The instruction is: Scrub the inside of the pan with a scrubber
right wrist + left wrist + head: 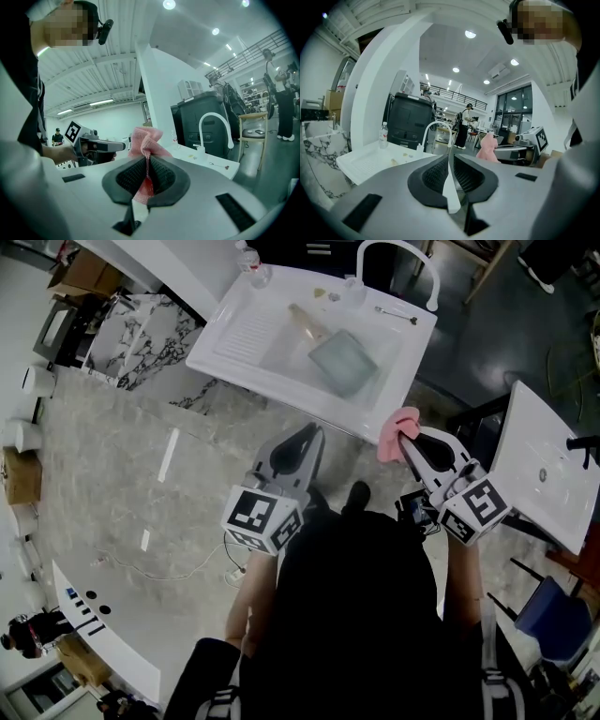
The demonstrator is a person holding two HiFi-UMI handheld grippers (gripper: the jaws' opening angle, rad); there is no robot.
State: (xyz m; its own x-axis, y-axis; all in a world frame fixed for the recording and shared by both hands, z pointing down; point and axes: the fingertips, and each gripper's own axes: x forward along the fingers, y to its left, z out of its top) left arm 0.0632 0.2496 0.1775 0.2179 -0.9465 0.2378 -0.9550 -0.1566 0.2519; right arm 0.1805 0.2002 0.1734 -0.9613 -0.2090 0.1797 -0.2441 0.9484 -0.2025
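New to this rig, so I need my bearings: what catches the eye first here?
A pink scrubber is pinched in the right gripper, held in front of the white sink. A square pan lies in the sink's basin. The left gripper is shut and empty.

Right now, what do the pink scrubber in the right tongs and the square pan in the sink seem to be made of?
The scrubber looks like soft knitted or mesh fabric, matte: it crumples into folds above the right tongs and shows a fine net weave. The pan is probably glass, possibly metal: pale grey-green with a slightly see-through sheen, too small to settle.
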